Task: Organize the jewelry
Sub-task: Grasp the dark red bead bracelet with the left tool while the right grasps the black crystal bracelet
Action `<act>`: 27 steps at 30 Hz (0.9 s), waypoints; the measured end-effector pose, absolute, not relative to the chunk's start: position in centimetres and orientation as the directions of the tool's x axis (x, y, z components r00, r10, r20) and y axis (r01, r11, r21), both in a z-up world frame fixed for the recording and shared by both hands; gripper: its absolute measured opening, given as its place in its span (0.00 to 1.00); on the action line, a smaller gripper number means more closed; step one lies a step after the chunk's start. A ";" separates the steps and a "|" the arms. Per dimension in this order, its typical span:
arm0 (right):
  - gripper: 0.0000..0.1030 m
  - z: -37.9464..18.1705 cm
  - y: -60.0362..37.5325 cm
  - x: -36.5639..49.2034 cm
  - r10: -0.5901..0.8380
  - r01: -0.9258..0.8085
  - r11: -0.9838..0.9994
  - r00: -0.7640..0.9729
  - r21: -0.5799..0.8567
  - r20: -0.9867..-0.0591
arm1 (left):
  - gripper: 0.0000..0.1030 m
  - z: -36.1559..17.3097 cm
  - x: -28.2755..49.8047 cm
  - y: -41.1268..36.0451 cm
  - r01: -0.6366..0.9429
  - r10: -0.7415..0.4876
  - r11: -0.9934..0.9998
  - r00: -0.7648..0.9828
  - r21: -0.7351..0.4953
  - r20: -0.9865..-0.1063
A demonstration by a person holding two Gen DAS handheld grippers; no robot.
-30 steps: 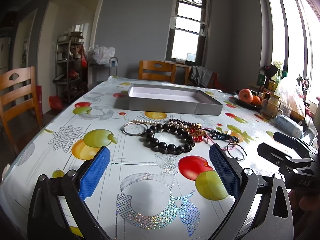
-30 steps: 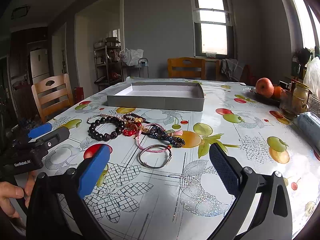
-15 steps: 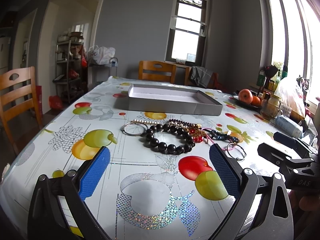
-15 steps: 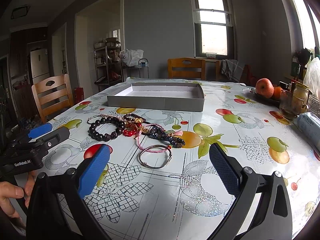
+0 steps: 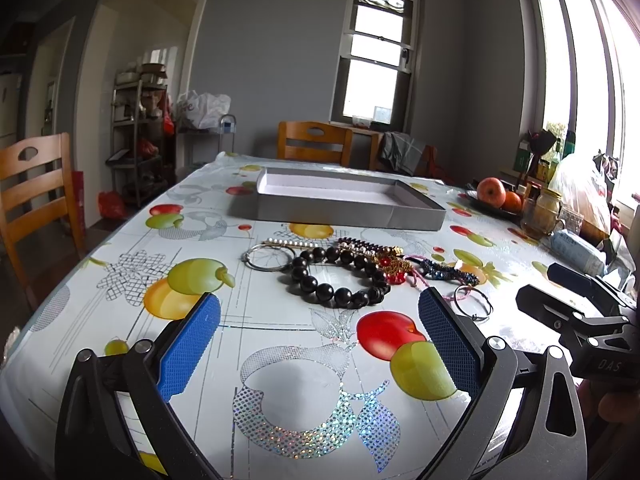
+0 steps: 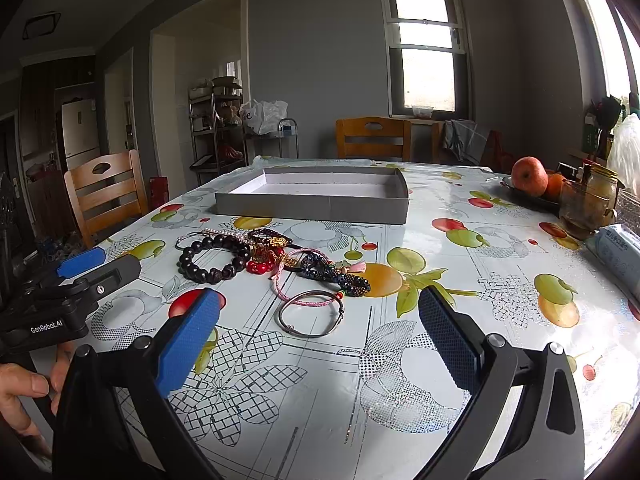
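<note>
Two grippers, left gripper (image 5: 318, 318) and right gripper (image 6: 319, 312), fingers spread wide, holding nothing; one jewelry pile (image 6: 272, 258) on tablecloth (image 6: 460, 280), near one empty gray tray (image 6: 320, 196), two metal rings

A home dining room: wooden chairs (image 6: 105, 194) around a desk (image 6: 460, 280) with fruit-print oilcloth, a fridge (image 6: 80, 128) through the doorway, cluttered shelves (image 6: 214, 128), apples (image 6: 529, 176) on a plate.
</note>
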State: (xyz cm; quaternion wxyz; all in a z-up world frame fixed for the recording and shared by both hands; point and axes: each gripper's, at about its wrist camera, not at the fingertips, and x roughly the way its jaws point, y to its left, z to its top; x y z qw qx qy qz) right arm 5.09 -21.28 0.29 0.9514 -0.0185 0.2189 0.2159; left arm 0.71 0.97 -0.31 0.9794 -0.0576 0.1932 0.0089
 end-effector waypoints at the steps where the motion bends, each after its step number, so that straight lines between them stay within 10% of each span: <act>1: 0.95 0.3 -21.3 5.1 0.403 -0.419 0.906 0.810 0.059 -0.426 | 0.96 -0.3 0.7 1.0 -0.040 -0.004 0.993 0.925 -0.110 -0.379; 23: 0.95 4.3 -21.3 8.5 0.427 -0.512 0.858 0.667 0.042 -0.610 | 0.93 4.2 5.2 1.9 0.020 -0.048 0.998 0.814 -0.054 -0.579; 27: 0.95 5.0 -21.5 10.5 0.425 -0.534 0.845 0.634 0.033 -0.646 | 0.70 3.8 8.0 2.4 0.075 -0.104 0.995 0.732 -0.072 -0.673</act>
